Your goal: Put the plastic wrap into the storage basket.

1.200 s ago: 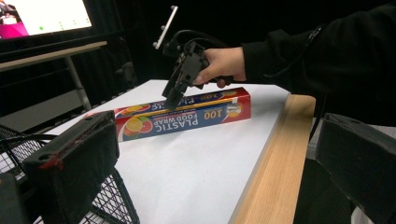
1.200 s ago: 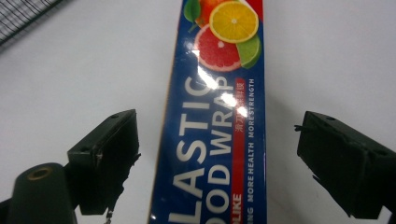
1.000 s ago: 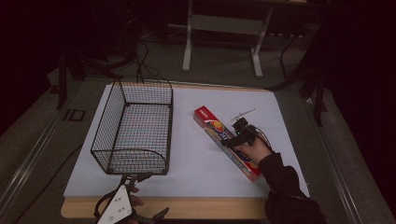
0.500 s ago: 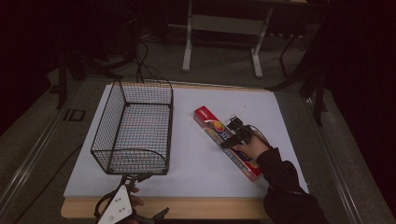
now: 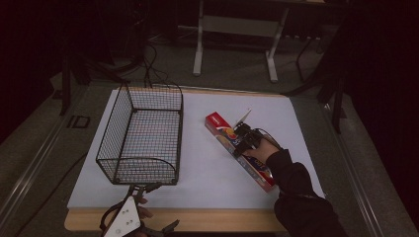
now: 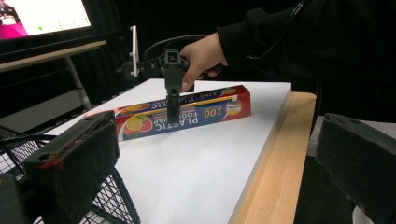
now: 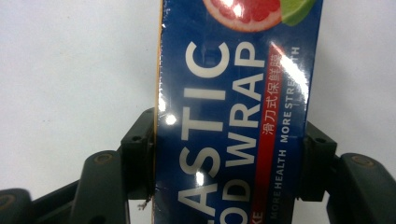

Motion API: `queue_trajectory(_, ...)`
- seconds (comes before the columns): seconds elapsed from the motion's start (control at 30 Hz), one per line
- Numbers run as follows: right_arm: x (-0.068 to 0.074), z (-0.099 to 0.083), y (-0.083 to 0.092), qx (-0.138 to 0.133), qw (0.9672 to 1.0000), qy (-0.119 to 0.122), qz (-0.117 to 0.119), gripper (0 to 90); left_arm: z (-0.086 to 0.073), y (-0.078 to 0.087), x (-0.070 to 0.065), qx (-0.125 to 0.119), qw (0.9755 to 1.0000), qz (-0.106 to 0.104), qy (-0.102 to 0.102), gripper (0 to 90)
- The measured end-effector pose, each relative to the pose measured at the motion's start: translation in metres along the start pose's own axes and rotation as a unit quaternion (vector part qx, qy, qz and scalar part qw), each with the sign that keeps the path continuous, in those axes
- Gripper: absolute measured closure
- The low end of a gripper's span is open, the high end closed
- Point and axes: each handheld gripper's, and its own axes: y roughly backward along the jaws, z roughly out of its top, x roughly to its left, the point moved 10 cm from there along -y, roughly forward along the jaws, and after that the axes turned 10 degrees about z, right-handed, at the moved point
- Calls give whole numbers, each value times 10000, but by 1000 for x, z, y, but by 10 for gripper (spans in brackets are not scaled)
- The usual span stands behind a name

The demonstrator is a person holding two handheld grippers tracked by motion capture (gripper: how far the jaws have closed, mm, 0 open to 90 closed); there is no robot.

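Note:
A long red and blue plastic wrap box [image 5: 221, 129] lies flat on the white table top, right of centre, and appears again [image 6: 205, 111] from the side. My right gripper [image 5: 243, 143] points down onto it, a hand behind it. Its jaws press against the box's two long sides [image 7: 229, 154], shut on it; the "PLASTIC WRAP" label [image 7: 224, 84] runs between them. From the left gripper view the right gripper [image 6: 172, 105] stands upright over the box's middle. My left gripper [image 5: 157, 210] hangs at the table's front edge, jaws wide open [image 6: 219, 158] and holding nothing.
A black wire basket [image 5: 138, 170] stands on the left half of the table, its corner [image 6: 116, 200] close under my left jaw. The wooden table edge [image 6: 271, 158] runs along the front. Desk legs [image 5: 200, 44] and cables lie beyond the far side.
My right gripper has slid a little left along the box toward its middle and lowered onto it. The left gripper and the basket have stayed still.

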Motion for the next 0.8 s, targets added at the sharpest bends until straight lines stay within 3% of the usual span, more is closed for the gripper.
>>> queue_trajectory(0.17,-4,1,2,-13,9999,68,-158,394,0,0,1,-3,10000,5,15,1)
queue_trajectory(0.2,-7,3,5,-68,9999,-42,-152,394,0,0,1,-4,10000,6,16,1)
queue_trajectory(0.33,-9,4,8,-180,9996,-121,-168,395,0,-1,1,-4,10000,0,11,1)
queue_trajectory(0.37,-11,7,16,-327,9989,-77,-318,394,0,-2,0,7,10000,-10,14,1)
queue_trajectory(0.63,-9,16,36,-498,9975,-96,-495,394,-1,-2,0,15,10000,-9,7,1)
queue_trajectory(0.8,-2,26,55,-718,9965,-62,-429,395,-1,-2,0,17,10000,-14,7,1)
